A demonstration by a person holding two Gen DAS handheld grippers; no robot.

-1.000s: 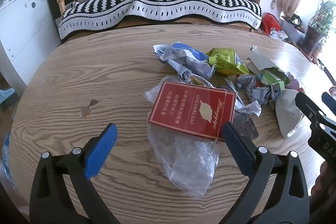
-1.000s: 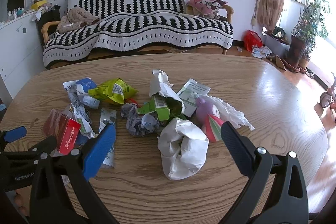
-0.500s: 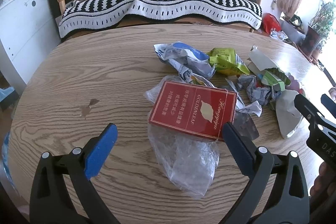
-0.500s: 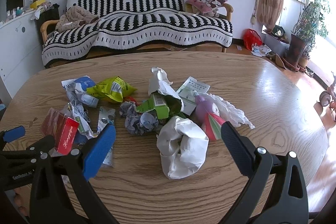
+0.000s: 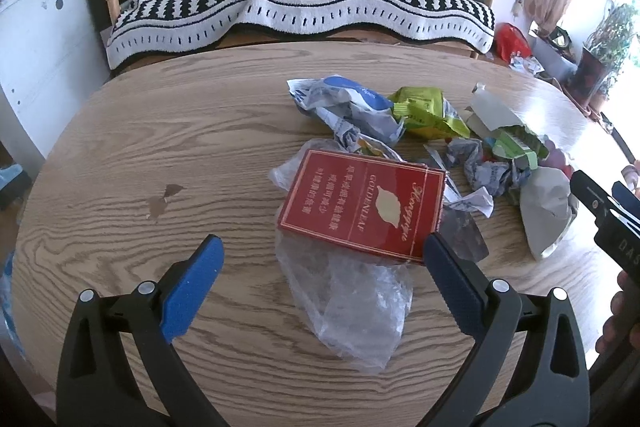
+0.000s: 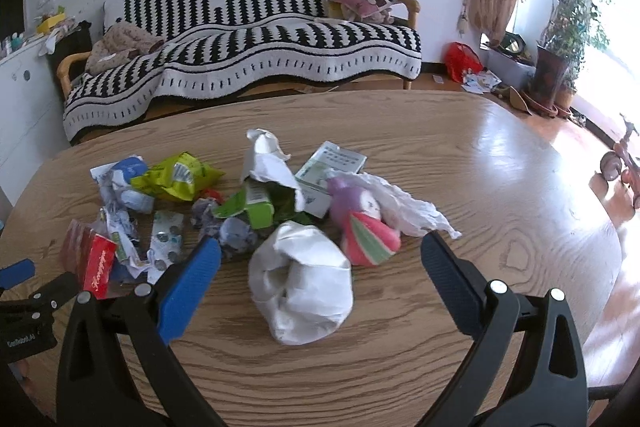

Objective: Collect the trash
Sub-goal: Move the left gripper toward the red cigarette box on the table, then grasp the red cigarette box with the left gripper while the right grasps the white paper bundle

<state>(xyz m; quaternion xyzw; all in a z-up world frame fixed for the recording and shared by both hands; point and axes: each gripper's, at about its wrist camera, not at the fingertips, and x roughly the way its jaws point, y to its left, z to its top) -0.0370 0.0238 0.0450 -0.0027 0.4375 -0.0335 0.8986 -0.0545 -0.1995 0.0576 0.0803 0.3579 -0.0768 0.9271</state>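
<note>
Trash lies in a heap on the round wooden table (image 5: 120,155). A red cigarette carton (image 5: 362,205) rests on a clear plastic bag (image 5: 348,303), just ahead of my open left gripper (image 5: 320,251). Behind it are a crumpled blue-white wrapper (image 5: 344,107) and a yellow-green packet (image 5: 424,109). My right gripper (image 6: 320,253) stands open around a crumpled white paper wad (image 6: 302,287), not touching it. Beyond that lie a pink striped toy (image 6: 366,231), a green carton (image 6: 256,207) and a white tissue (image 6: 404,207). The right gripper (image 5: 604,203) shows at the left view's right edge.
A sofa with a black-and-white striped blanket (image 6: 248,39) stands behind the table. A white cabinet (image 5: 36,59) is at the left, potted plants (image 6: 560,39) and a red bag (image 6: 460,61) at the right on the floor. A blister pack (image 6: 166,239) lies among the trash.
Both grippers have edged slightly forward towards the trash; the jaws stay open and nothing on the table has moved.
</note>
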